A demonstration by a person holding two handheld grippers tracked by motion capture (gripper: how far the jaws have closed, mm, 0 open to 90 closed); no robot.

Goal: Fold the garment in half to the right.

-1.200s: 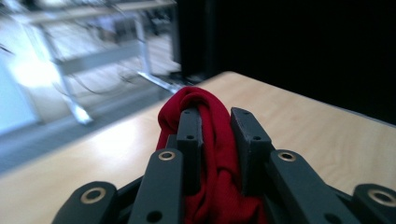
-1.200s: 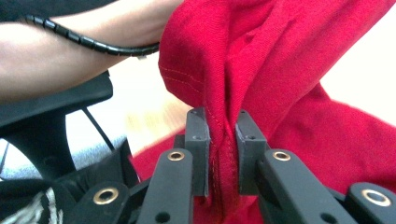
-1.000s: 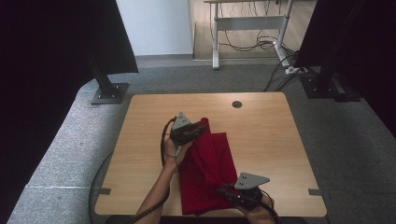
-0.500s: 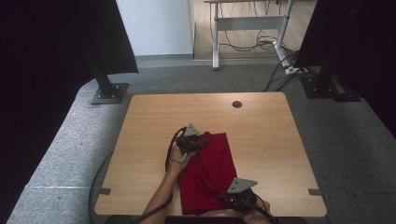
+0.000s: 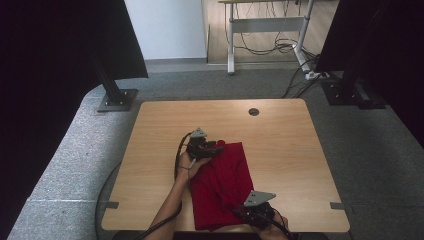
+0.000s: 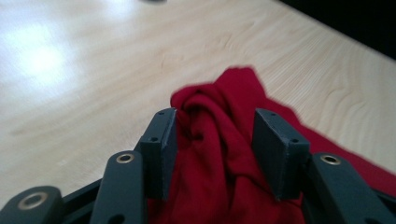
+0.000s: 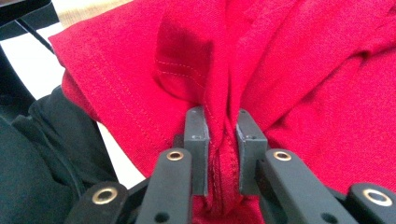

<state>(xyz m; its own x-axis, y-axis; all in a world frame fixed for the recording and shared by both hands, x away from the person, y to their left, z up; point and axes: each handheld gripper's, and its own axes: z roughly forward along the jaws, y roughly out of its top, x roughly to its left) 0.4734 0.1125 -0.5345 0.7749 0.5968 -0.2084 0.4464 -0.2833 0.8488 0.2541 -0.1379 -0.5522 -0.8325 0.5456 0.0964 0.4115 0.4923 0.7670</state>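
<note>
Red cloth (image 5: 220,182): one, on table (image 5: 280,145); left gripper (image 6: 212,140) fingers just opening around bunch, right gripper (image 7: 219,140) pinching fold.

The surface (image 5: 280,145) is evenly lit from above. Bright glare is seen on it in the left gripper view, where the background is blurred. Dark panels (image 5: 45,75) are underexposed.

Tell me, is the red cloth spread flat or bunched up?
Mostly flat on the table, but the red cloth bunches at two ends: the right tongs pinch a fold, and a crumpled ridge lies between the left tongs.
</note>
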